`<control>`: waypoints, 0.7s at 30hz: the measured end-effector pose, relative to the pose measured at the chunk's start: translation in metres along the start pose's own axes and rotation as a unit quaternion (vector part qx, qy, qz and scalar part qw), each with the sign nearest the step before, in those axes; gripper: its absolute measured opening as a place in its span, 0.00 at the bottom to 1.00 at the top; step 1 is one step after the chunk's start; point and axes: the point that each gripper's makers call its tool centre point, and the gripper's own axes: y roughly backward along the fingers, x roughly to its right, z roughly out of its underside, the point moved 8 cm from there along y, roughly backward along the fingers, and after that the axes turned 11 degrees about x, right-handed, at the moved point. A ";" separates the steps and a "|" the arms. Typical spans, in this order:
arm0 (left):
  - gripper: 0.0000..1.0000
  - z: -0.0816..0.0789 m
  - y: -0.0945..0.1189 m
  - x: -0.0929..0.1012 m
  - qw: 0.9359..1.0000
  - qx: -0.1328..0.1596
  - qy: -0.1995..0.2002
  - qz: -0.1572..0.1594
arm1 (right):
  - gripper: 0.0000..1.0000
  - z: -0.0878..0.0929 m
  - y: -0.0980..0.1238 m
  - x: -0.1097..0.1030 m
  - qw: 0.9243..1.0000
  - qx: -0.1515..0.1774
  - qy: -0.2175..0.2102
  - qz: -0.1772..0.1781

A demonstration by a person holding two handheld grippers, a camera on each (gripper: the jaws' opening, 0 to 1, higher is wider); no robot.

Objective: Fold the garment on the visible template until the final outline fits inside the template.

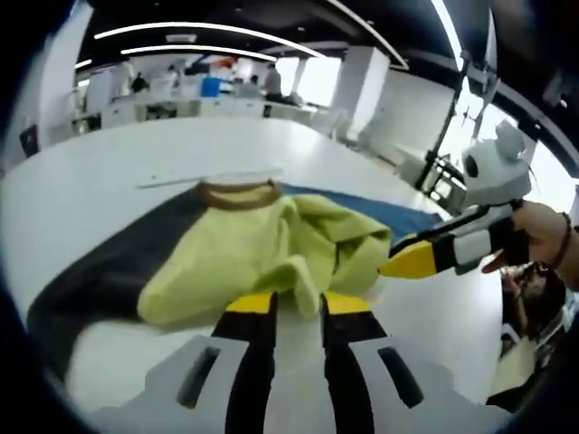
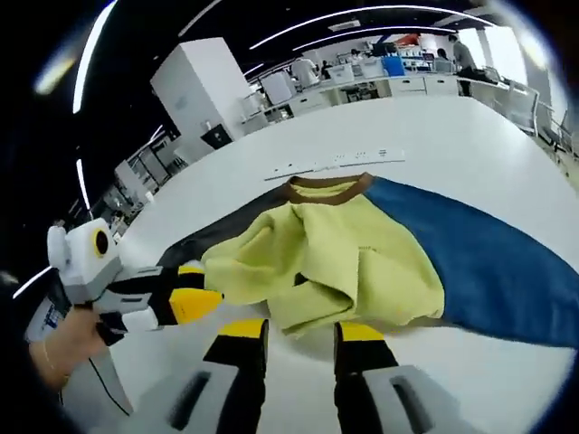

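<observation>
In the left gripper view, the left gripper (image 1: 298,306) has its two yellow-tipped jaws apart, with a clear gap between them and no cloth inside, so it is open. Just ahead of the tips lies the yellow-green garment (image 1: 262,258), bunched in loose folds, with a brown collar (image 1: 240,194) at its far side. The garment rests on a dark template (image 1: 99,271), which shows black to the left of this gripper and blue beyond the garment to the right. To the right, the right gripper (image 1: 398,265) comes in with its yellow tip touching the edge of the garment, and a hand (image 1: 547,237) with a wristband holds it; I cannot tell if it grips the cloth. In the right gripper view, the right gripper (image 2: 303,333) also has its jaws apart and empty, just before the near edge of the garment (image 2: 348,258). The blue part of the template (image 2: 488,262) spreads to the right, and the black part is at the left behind the left gripper (image 2: 197,303), whose yellow tip is at the garment's left fold. Everything lies on a white table (image 2: 434,127), and further away stand desks and people in an office.
</observation>
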 end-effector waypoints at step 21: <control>0.00 -0.024 0.019 -0.005 0.999 0.009 -0.047 0.002 | 0.00 -0.028 0.018 0.007 0.998 0.066 0.010 0.000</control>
